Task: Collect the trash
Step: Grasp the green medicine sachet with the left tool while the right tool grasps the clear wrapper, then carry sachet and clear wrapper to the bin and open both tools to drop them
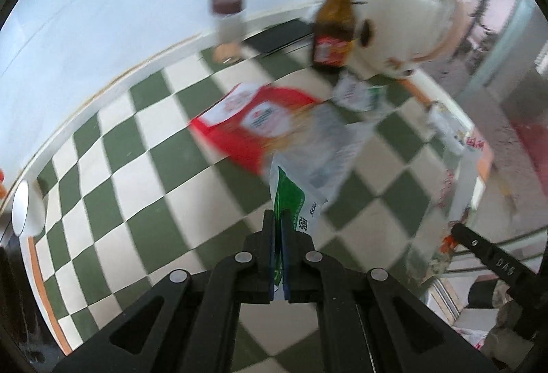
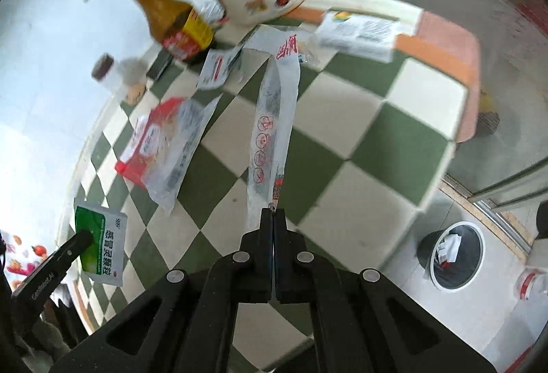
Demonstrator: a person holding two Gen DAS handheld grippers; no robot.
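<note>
My left gripper [image 1: 278, 217] is shut on a green and white sachet [image 1: 296, 201], held above the checkered table; the same sachet [image 2: 101, 244] shows at the lower left of the right wrist view. My right gripper [image 2: 273, 213] is shut on the near end of a long white wrapper with red print [image 2: 274, 119], which stretches away over the table. A red packet [image 1: 253, 123] with a clear plastic bag [image 1: 328, 147] on it lies mid-table. A black trash bin [image 2: 453, 255] with white scraps inside stands on the floor at the lower right.
A brown sauce bottle [image 1: 334, 16], a jar with a dark lid [image 1: 227, 27] and a white rice cooker [image 1: 407, 23] stand at the table's back. A small white packet [image 2: 219, 66] and a white box [image 2: 358, 35] lie near them. The table edge [image 2: 459, 119] drops off at the right.
</note>
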